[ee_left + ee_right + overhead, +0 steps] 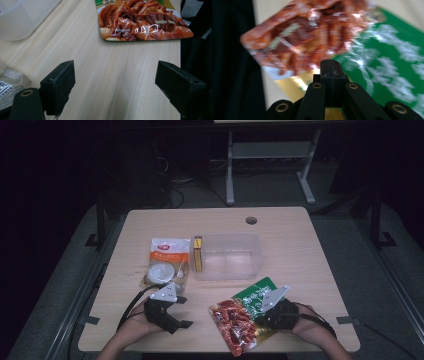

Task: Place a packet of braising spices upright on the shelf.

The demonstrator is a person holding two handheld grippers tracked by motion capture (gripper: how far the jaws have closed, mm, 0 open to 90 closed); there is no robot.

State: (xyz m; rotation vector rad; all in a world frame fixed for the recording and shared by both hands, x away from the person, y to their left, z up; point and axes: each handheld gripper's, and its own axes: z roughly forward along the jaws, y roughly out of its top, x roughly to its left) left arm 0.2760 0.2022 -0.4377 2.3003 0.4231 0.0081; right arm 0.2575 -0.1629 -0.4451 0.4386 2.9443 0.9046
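A red and green snack packet (242,317) printed with braised meat lies tilted at the table's front right. My right gripper (261,318) is shut on its green end. In the right gripper view the black jaws (332,68) are pressed together on the packet (312,32), which is blurred. My left gripper (184,311) rests at the front left with its jaws wide open and nothing between them. In the left gripper view it (115,80) hangs over bare wood, and the packet's red end (142,22) lies ahead.
A clear plastic container (227,256) stands mid-table with a narrow yellow box (198,254) upright at its left end. An orange and white packet (166,265) lies left of it, just beyond my left gripper. The table (300,270) has a round cable hole (251,220) at the back.
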